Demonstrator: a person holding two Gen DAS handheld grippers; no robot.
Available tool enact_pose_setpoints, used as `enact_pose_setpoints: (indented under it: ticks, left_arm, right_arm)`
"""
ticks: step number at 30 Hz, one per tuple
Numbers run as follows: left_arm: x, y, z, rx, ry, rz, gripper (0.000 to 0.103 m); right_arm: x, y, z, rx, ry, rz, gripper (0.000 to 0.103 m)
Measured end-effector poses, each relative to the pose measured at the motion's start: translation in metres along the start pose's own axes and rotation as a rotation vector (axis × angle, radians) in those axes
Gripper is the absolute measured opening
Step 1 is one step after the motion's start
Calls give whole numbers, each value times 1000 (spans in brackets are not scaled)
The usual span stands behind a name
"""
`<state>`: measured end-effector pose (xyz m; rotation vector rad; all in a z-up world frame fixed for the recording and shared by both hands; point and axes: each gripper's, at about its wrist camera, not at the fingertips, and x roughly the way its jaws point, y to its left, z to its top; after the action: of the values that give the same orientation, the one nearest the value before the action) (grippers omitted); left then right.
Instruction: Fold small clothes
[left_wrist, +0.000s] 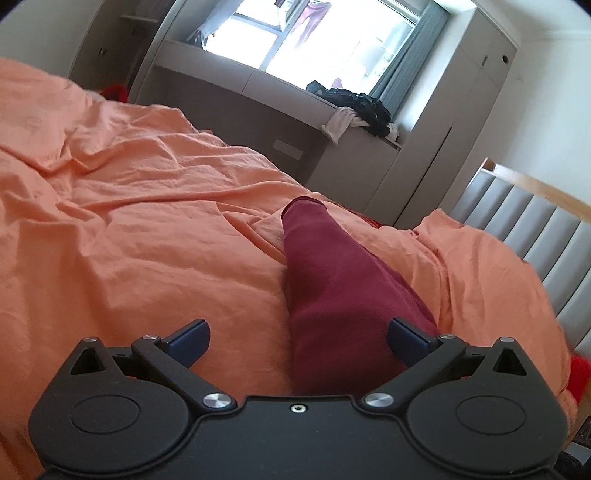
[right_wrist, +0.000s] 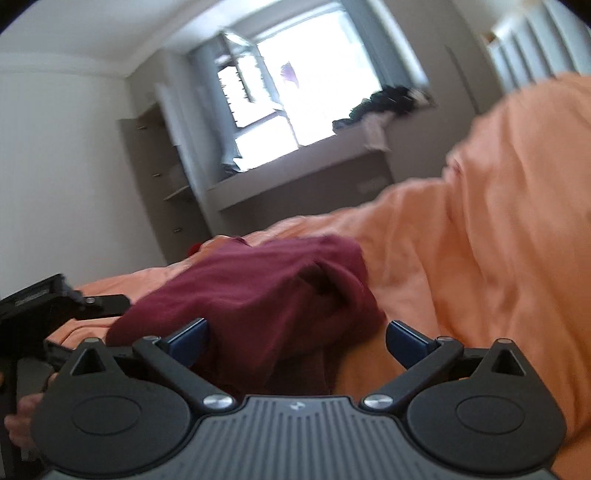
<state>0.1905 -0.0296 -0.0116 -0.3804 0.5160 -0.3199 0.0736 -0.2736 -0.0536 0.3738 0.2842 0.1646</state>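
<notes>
Between folds: dark-red soft cotton garment (left_wrist: 332, 295) lying lengthwise on rumpled orange bed cover (left_wrist: 129, 221), left gripper (left_wrist: 297, 341) and right gripper (right_wrist: 297, 341) both released beside it, next needing a fresh edge pinch.

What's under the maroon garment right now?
The maroon garment lies directly on the rumpled orange bedsheet, which shows on both sides. Whatever sits beneath its folds is covered. Neither the left gripper nor the right gripper grips it; both jaws stand open.
</notes>
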Motion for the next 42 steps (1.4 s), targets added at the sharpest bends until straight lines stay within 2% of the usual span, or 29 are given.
enact_pose_setpoints:
  ticks: [9,17,23,27,31,34,37,39,42]
  left_arm:
    - [-5,-4,-3,41,-14,28,102]
    - [-7,-5,-5,62,-27,51,103]
    - [-7,-1,-4,42,-16,51,103]
    - [-8,0,-7,47,-24,57,103]
    - [-8,-3,-10,71,-29,73,103]
    - [-6,1,-9,25,-13,65,103]
    - [-5,4,-9,7,-13,61,103]
    - [-5,2,-10,12,-19,67,103]
    - [-3,-1,-11,9,-20,80,103]
  right_arm:
    - [3,-10,-14,93,23,-47,103]
    - [-14,-1,-10,113,-89,-80,103]
    - [-15,-20,-8,249,-142,-115,103]
    - [-16,-38,-27,376,-146,-61,103]
    - [-18,-47,-42,428,-161,-5,102]
    - [-10,-49,-36,416,-183,31,101]
    - [3,-53,-28,456,-233,88,99]
    - [16,-57,-24,497,-235,99,96]
    - [39,-60,-19,550,-222,77,81]
